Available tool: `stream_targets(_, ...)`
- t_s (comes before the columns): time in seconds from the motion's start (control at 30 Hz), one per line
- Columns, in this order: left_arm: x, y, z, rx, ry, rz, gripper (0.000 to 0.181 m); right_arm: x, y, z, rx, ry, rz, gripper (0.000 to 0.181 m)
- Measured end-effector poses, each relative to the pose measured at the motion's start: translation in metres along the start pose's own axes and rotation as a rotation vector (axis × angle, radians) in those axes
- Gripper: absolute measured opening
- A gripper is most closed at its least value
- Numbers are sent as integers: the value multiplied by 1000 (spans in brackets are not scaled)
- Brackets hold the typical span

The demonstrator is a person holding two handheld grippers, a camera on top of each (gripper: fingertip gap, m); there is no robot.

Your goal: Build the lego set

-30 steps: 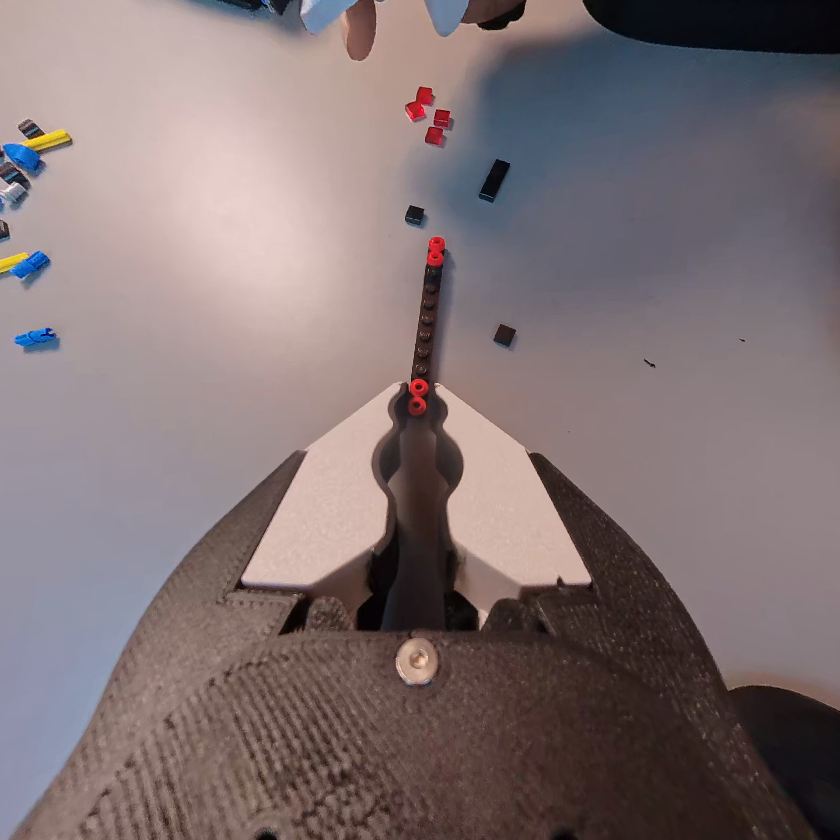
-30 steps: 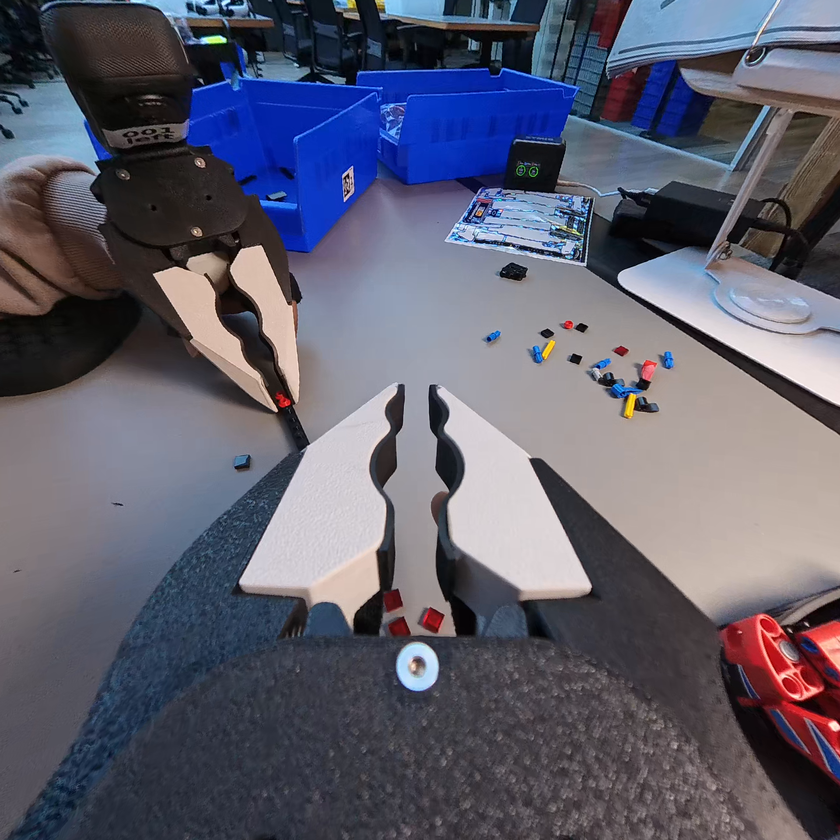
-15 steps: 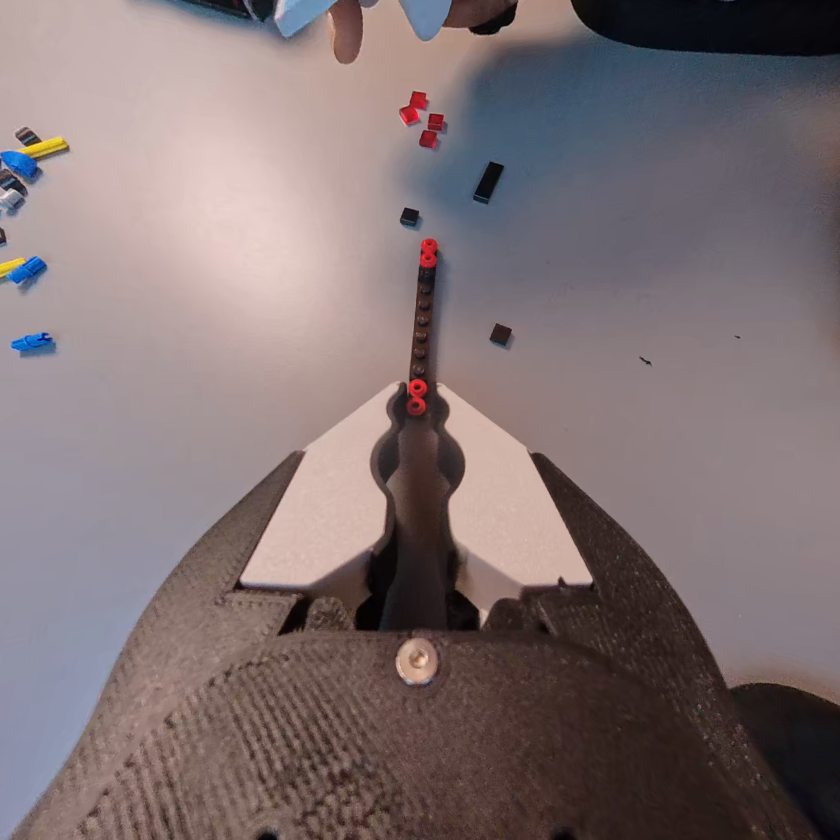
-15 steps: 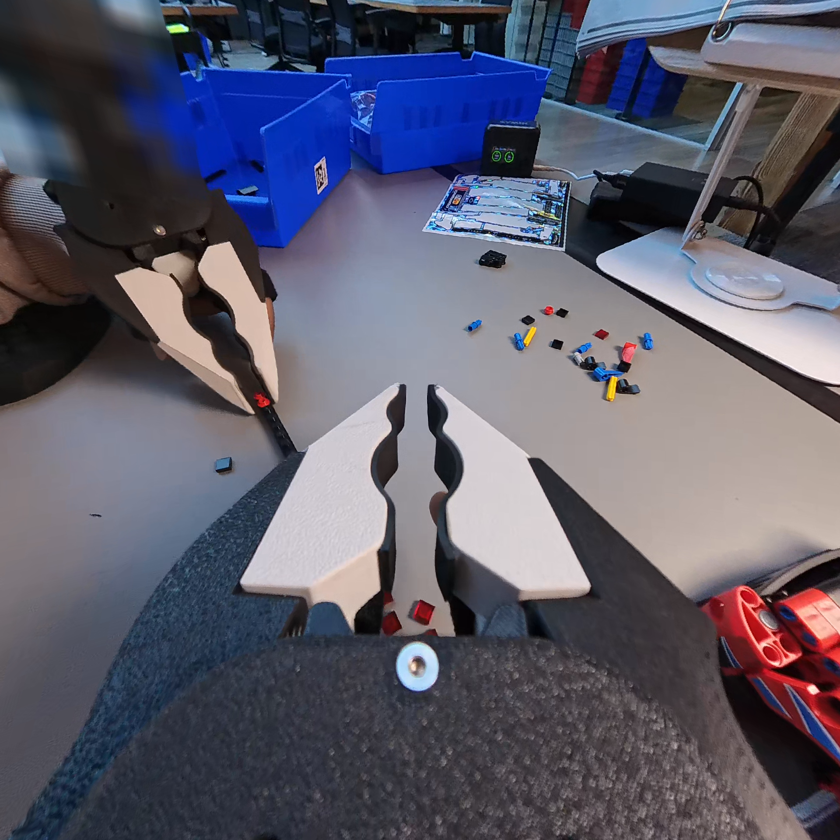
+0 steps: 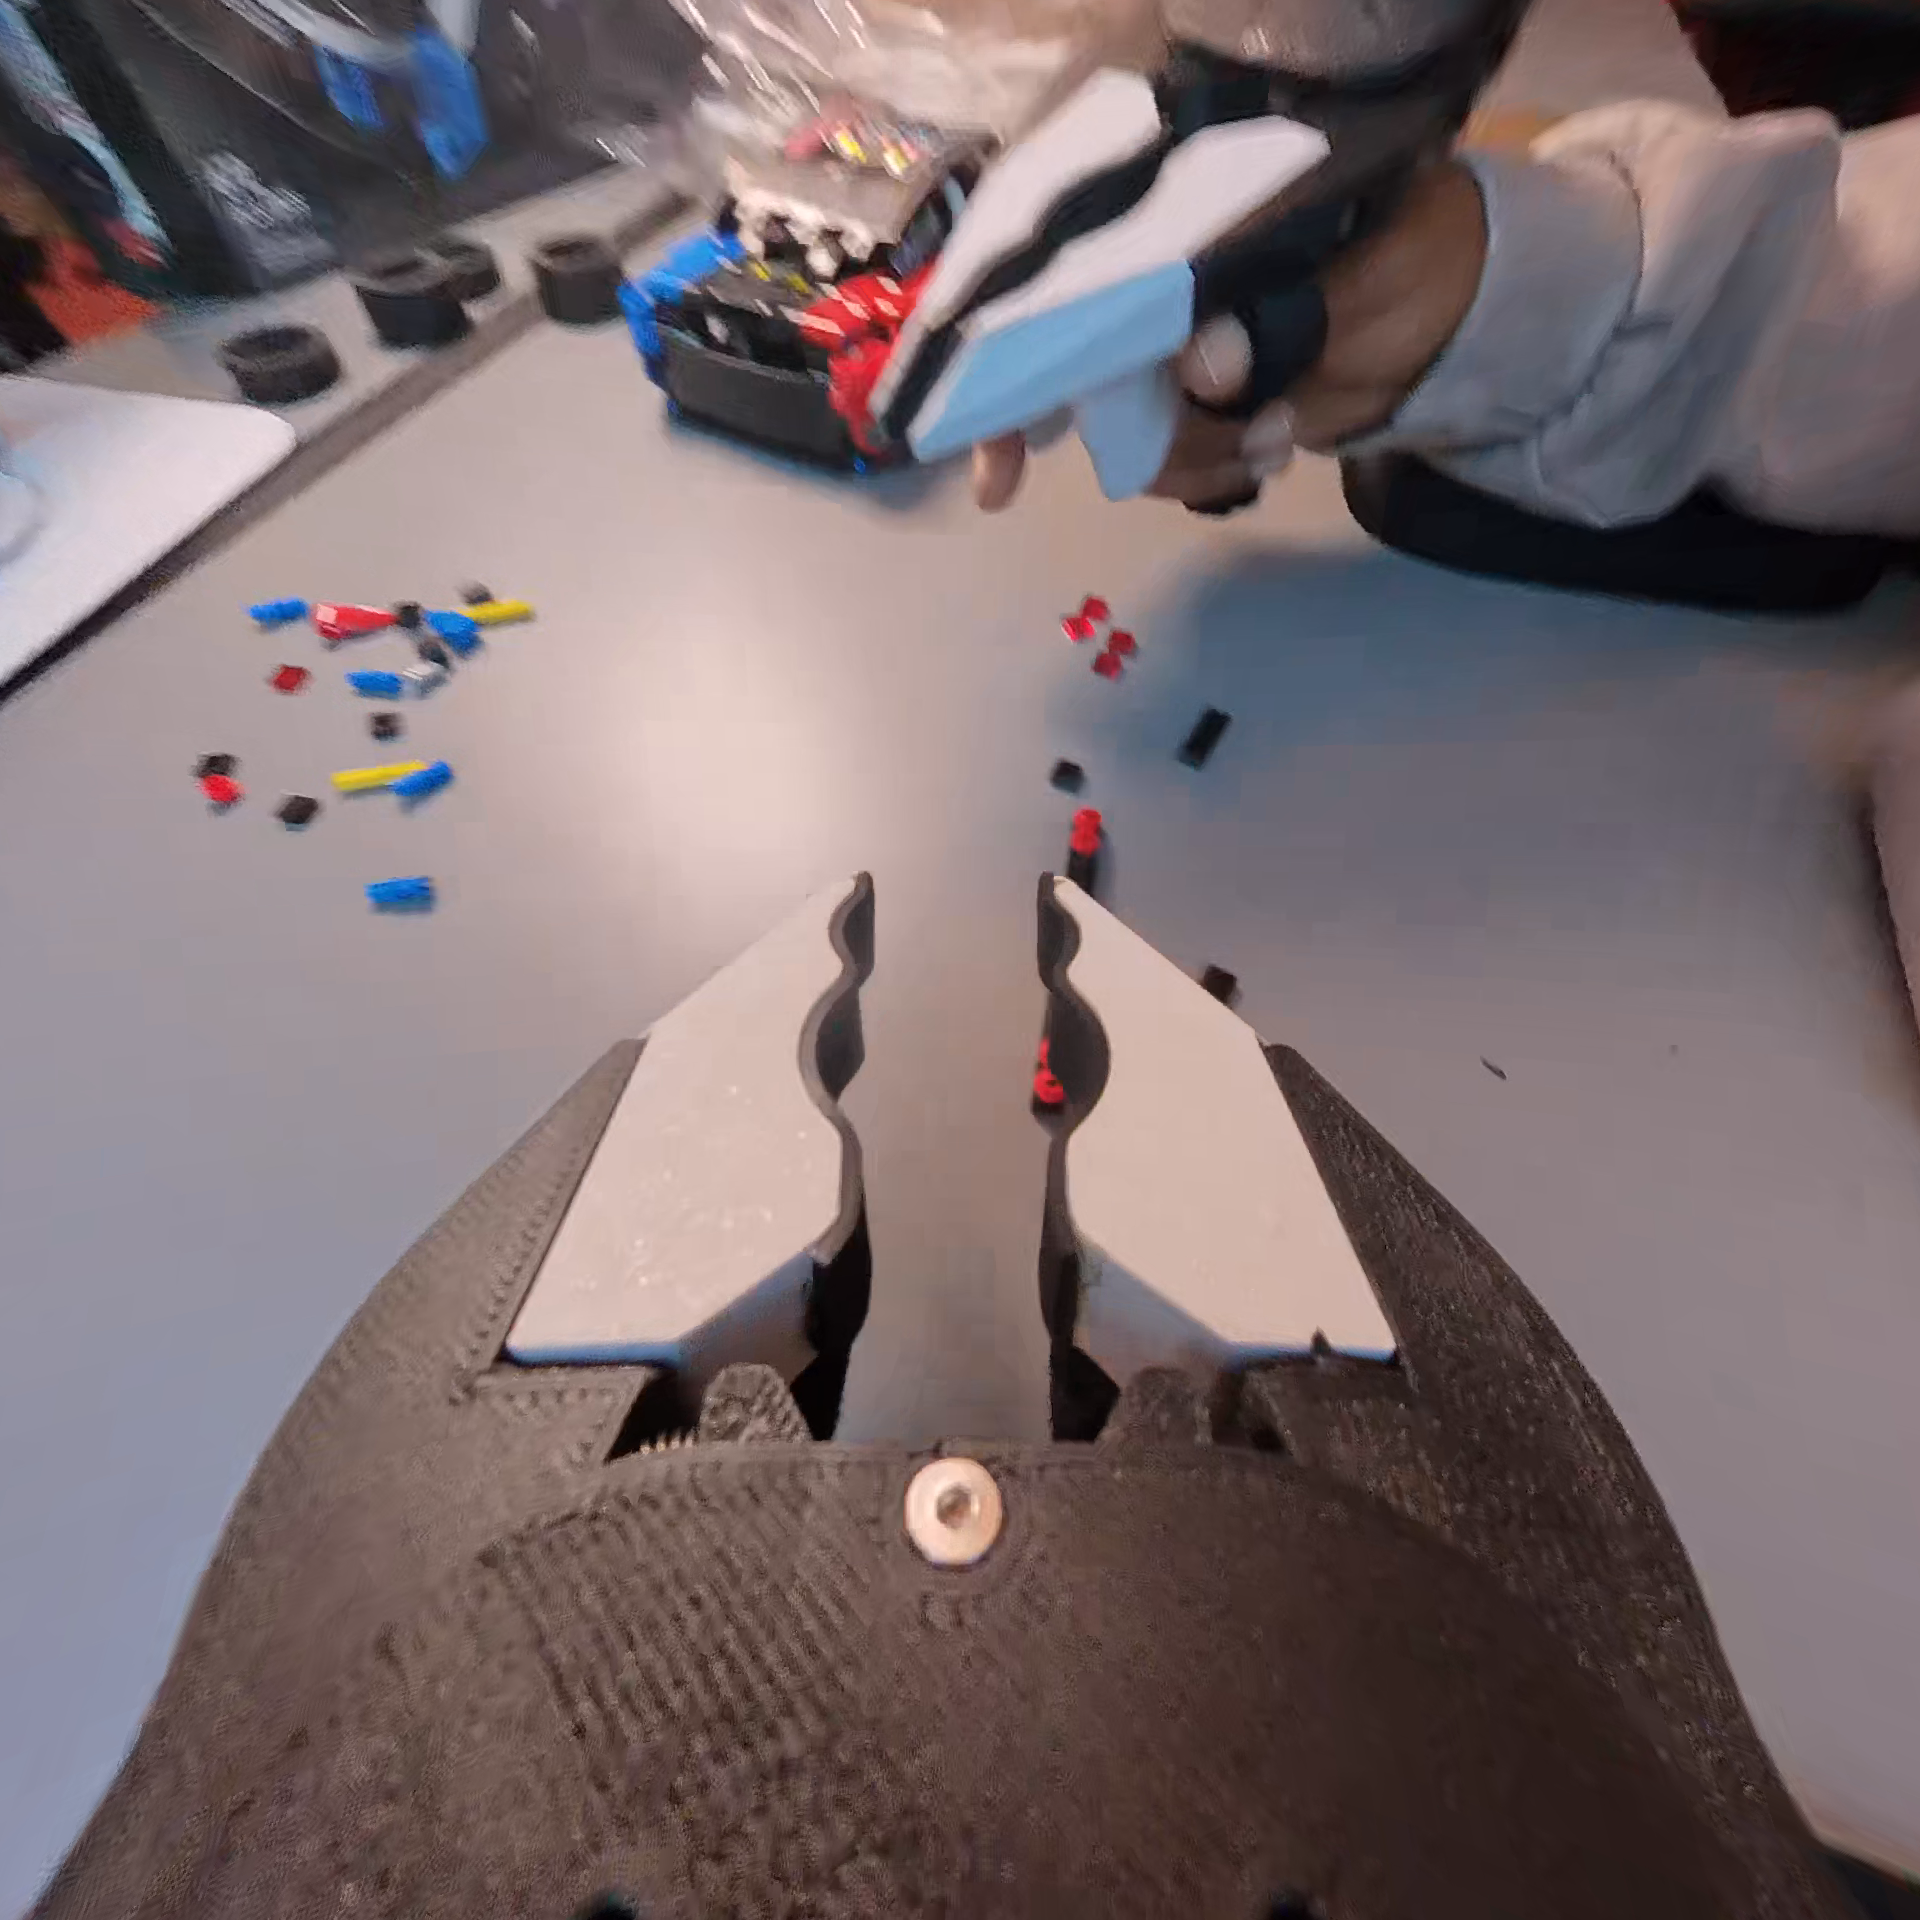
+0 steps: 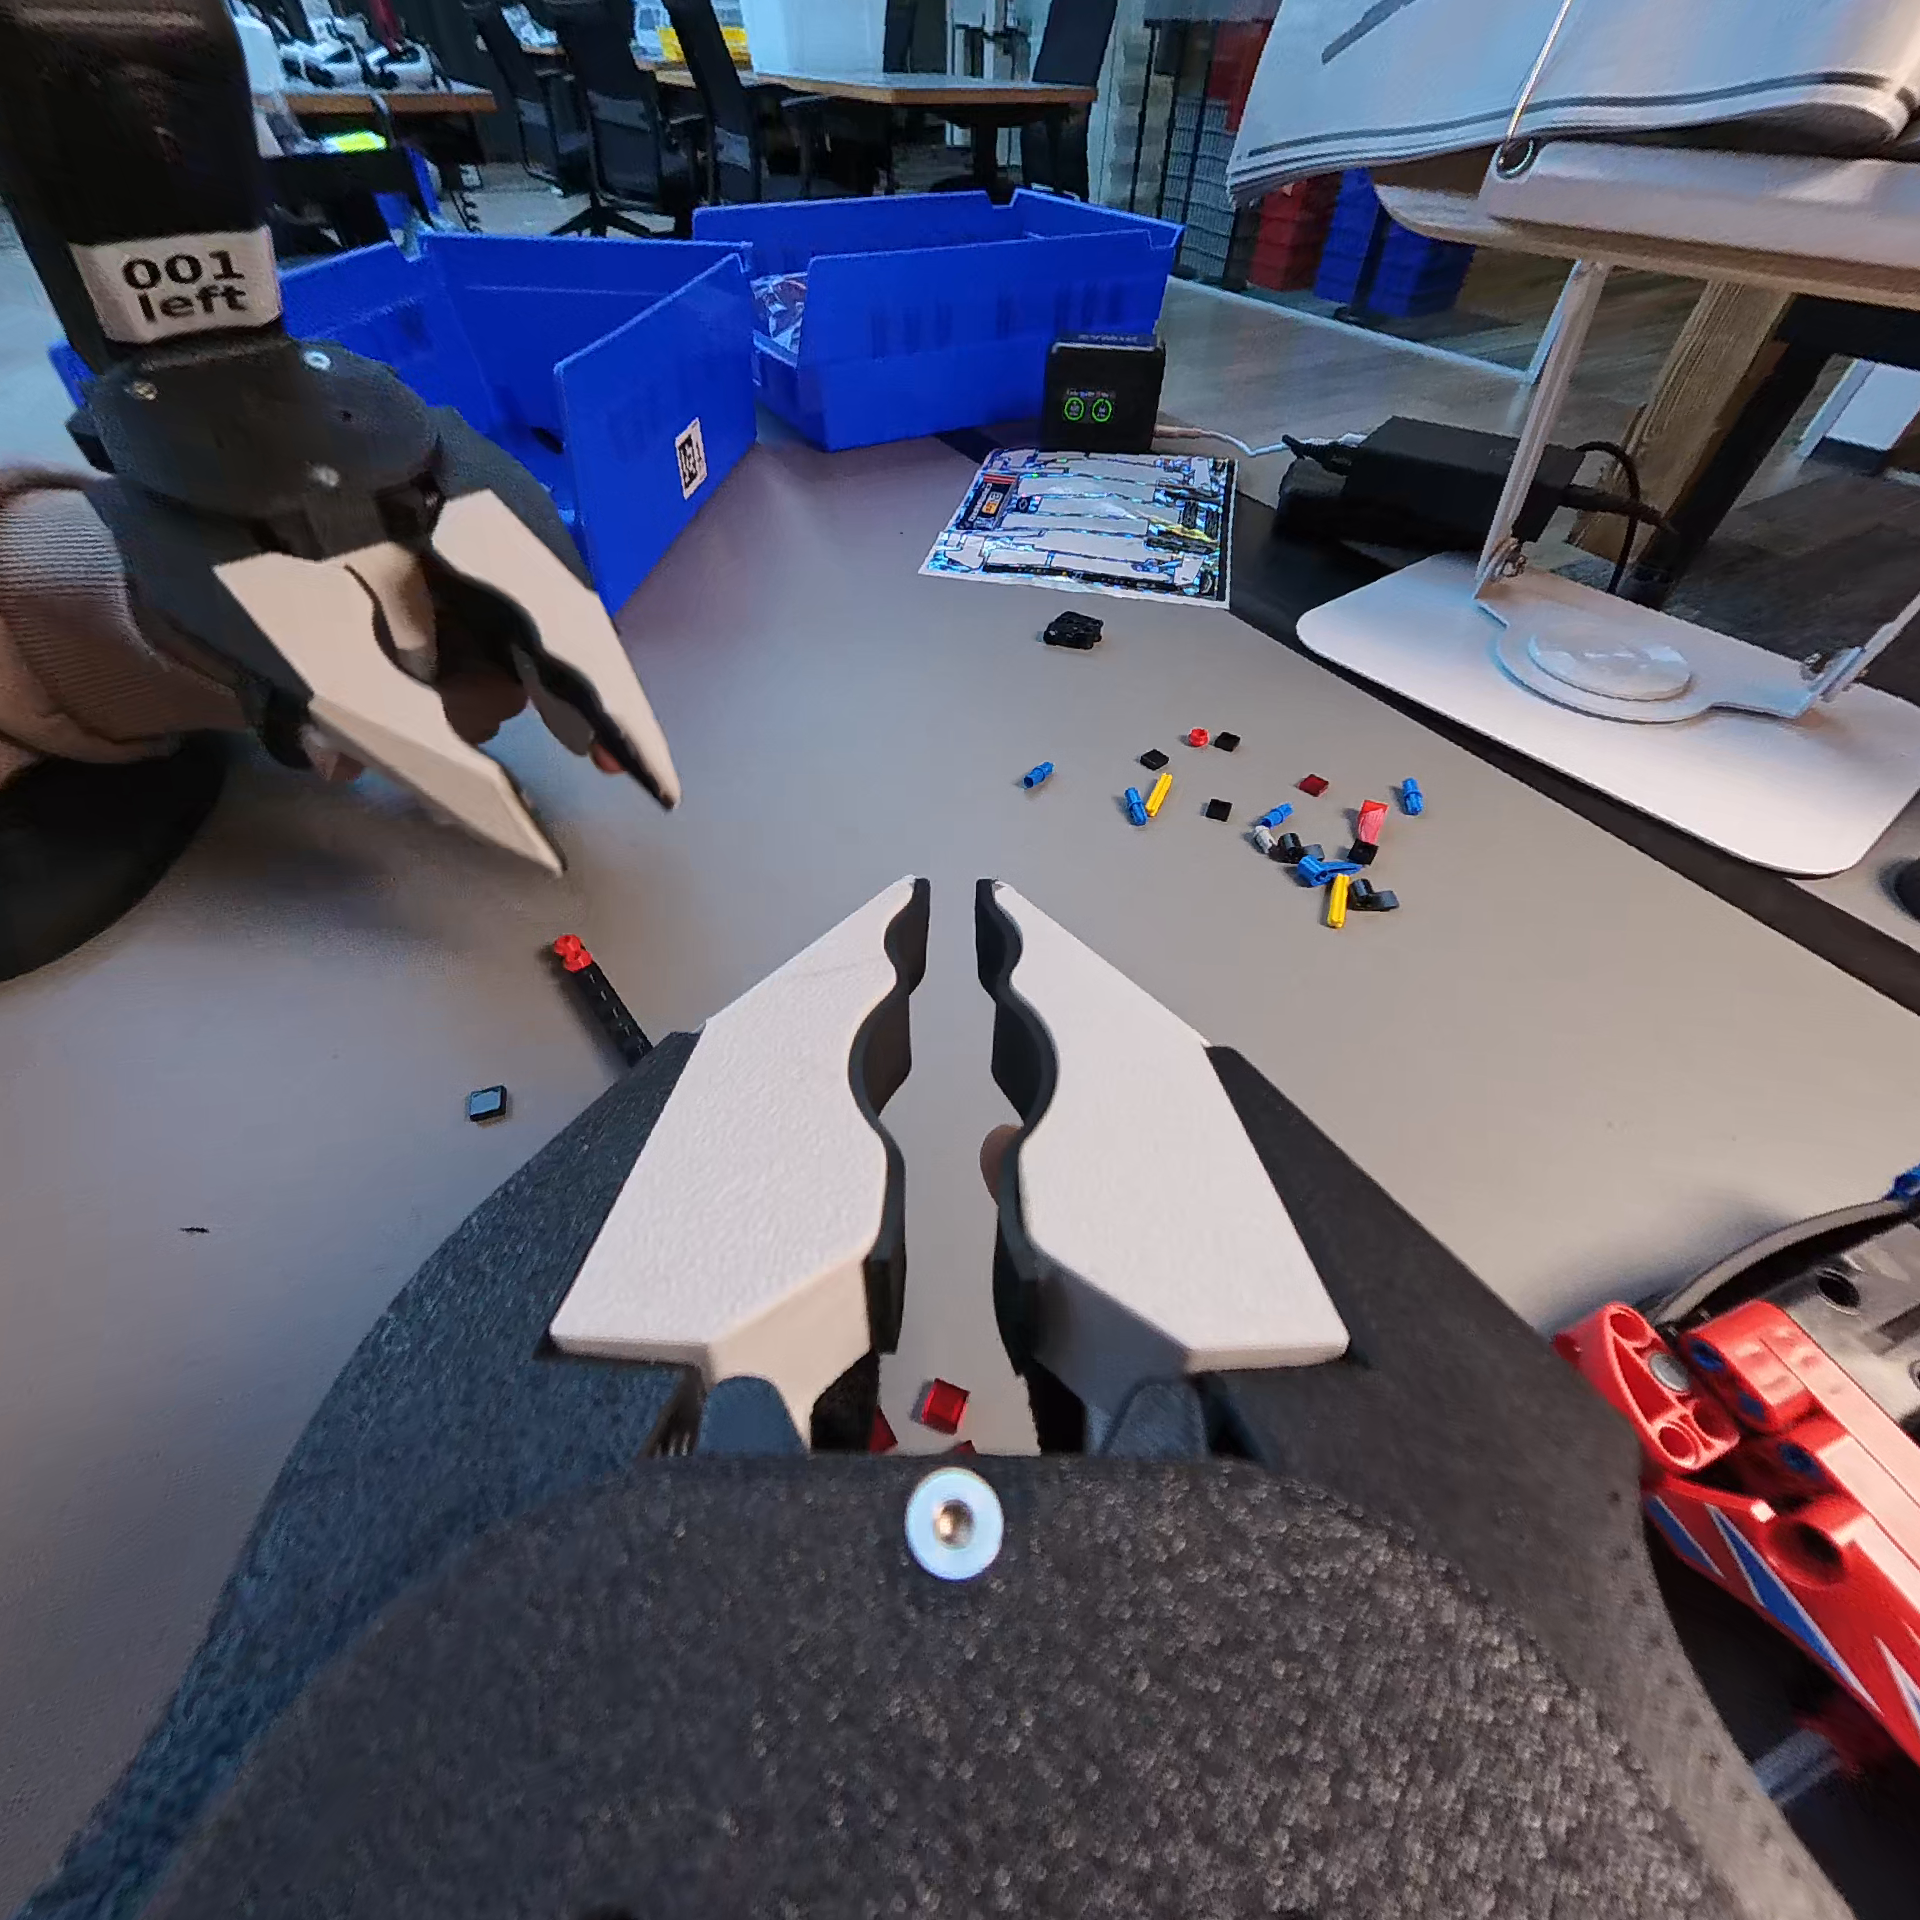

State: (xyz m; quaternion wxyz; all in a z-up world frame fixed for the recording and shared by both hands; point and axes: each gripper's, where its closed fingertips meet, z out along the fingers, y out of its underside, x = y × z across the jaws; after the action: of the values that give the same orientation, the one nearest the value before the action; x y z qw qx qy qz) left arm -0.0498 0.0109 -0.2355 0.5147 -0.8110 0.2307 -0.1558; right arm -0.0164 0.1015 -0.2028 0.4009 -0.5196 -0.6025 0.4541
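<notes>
A long black plate (image 5: 1081, 862) with red round studs at both ends lies flat on the grey table, partly hidden behind my left gripper's right finger. It also shows in the right wrist view (image 6: 603, 1003). My left gripper (image 5: 956, 883) is open and empty, just above and beside the plate; the right wrist view shows it too (image 6: 613, 831). My right gripper (image 6: 951, 888) is empty, its jaws a narrow gap apart, above several small red tiles (image 6: 943, 1403). The tiles (image 5: 1101, 634) and my right gripper (image 5: 1039, 312) also show in the left wrist view.
A part-built red, blue and black lego car (image 6: 1766, 1455) sits beside my right gripper. Loose small pieces (image 6: 1299, 831) lie mid-table. Small black tiles (image 5: 1203, 736) lie near the plate. Blue bins (image 6: 644, 395), a printed sheet (image 6: 1091, 530) and a white stand base (image 6: 1610, 707) are behind. The tips of one gripper are about 11 cm away from the tips of the other.
My left gripper has opened and let go of the black plate, which now lies on the table. The left gripper has lifted and tilted up. My right gripper has barely moved.
</notes>
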Motion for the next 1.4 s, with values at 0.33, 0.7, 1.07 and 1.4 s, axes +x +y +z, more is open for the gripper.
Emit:
stream_targets(0.33,-71,-56,-65,404,-458,-48,47,4,-1,1,25,14,41,6)
stream_targets(0.7,-90,-56,-86,454,-564,-106,43,27,-6,-5,82,112,86,7)
stream_targets(1.07,-81,-56,-77,416,-523,-80,36,13,-3,-42,-88,-97,-146,7)
stream_targets(1.4,-72,-45,-57,350,-466,-84,32,-67,91,-47,-566,-417,-221,15)
